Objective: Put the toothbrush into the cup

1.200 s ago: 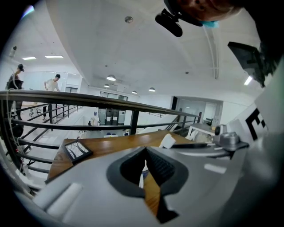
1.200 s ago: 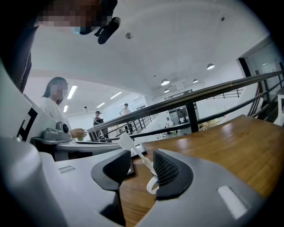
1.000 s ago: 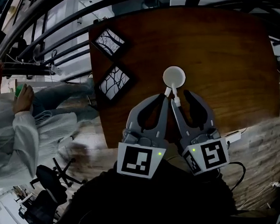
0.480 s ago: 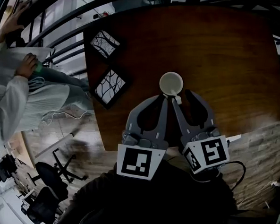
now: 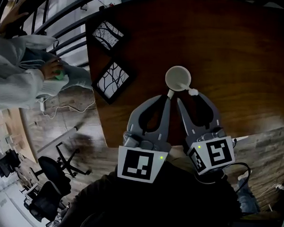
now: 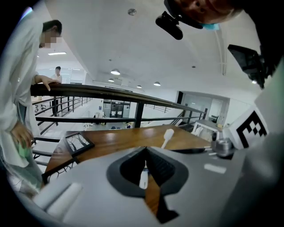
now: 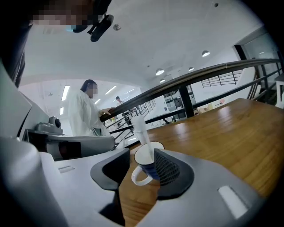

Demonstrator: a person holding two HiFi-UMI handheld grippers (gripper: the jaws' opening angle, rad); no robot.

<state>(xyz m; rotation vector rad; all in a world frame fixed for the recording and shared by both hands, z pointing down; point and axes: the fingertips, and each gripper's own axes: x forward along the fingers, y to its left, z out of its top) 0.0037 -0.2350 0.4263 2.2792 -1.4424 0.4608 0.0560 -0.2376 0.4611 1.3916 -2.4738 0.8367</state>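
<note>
Toothbrush standing in cup on wooden table, its head leaning out over the rim (right side in the head view). Right gripper: jaws spread and just opened wider, with the cup between them, ungripped. Left gripper: jaw tips together; a slim, unidentifiable white piece shows in the gap behind them.

Nothing legible shows. The left marker cube at six o'clock and right marker cube at four o'clock bear only black-and-white squares.
</note>
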